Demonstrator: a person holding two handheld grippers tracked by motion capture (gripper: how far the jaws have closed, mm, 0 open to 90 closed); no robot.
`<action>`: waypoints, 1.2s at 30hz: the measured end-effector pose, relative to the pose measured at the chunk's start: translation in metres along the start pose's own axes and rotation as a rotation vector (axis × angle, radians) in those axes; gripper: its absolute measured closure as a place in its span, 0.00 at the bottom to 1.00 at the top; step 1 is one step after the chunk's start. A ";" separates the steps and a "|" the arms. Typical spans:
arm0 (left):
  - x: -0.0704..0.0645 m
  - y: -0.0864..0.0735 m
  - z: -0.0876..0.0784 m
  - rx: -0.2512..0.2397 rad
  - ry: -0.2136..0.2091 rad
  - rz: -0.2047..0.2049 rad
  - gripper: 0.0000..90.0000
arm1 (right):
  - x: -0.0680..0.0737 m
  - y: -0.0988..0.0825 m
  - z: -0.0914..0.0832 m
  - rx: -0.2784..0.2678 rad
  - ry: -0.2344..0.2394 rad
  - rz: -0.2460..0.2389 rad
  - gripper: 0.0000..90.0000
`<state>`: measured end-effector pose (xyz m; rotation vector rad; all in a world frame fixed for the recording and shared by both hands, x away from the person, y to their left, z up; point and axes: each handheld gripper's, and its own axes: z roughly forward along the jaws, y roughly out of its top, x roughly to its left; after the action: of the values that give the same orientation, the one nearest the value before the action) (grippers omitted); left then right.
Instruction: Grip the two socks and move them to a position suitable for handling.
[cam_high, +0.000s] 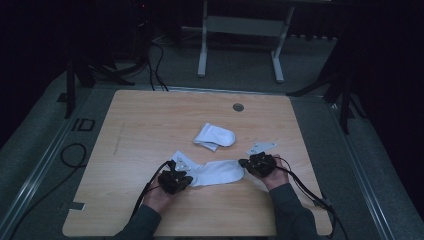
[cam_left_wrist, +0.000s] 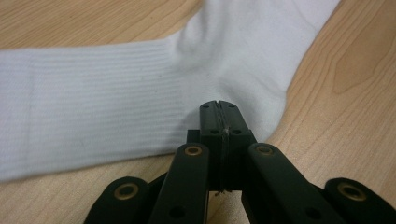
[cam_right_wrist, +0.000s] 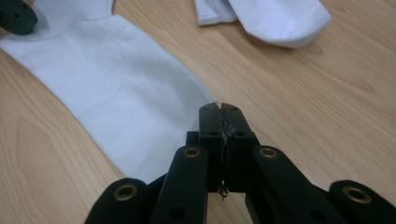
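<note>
A white sock (cam_high: 216, 172) lies flat on the wooden table (cam_high: 150, 120) between my two grippers. My left gripper (cam_high: 187, 178) is at the sock's left end. In the left gripper view its jaws (cam_left_wrist: 218, 105) are pressed together on the fabric at the heel bend of the sock (cam_left_wrist: 116, 93). My right gripper (cam_high: 243, 163) is at the sock's right end. In the right gripper view it (cam_right_wrist: 219, 107) is shut on the rounded toe edge of the sock (cam_right_wrist: 116, 88). The left gripper's tip (cam_right_wrist: 16, 16) rests at the sock's far end.
A second white sock (cam_high: 215, 136), folded over, lies just beyond the flat one and appears in the right gripper view (cam_right_wrist: 275, 18). A round grommet (cam_high: 238, 107) sits near the table's far edge. Cables (cam_high: 305, 187) trail off the front. A white frame (cam_high: 240, 30) stands on the floor behind.
</note>
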<state>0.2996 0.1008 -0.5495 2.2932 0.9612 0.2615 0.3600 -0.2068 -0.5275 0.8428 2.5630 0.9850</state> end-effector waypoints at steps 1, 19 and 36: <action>0.000 0.000 0.000 0.000 0.000 -0.002 1.00 | 0.000 -0.001 0.000 0.003 0.003 0.003 0.98; 0.005 0.000 -0.012 -0.064 0.016 -0.022 0.95 | -0.009 0.029 0.008 -0.050 -0.054 -0.021 0.69; 0.017 -0.004 -0.019 -0.073 0.057 -0.054 0.87 | -0.048 0.059 0.050 -0.004 -0.158 0.073 0.64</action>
<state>0.3014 0.1237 -0.5382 2.2005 1.0242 0.3355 0.4447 -0.1742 -0.5222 0.9788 2.4119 0.9041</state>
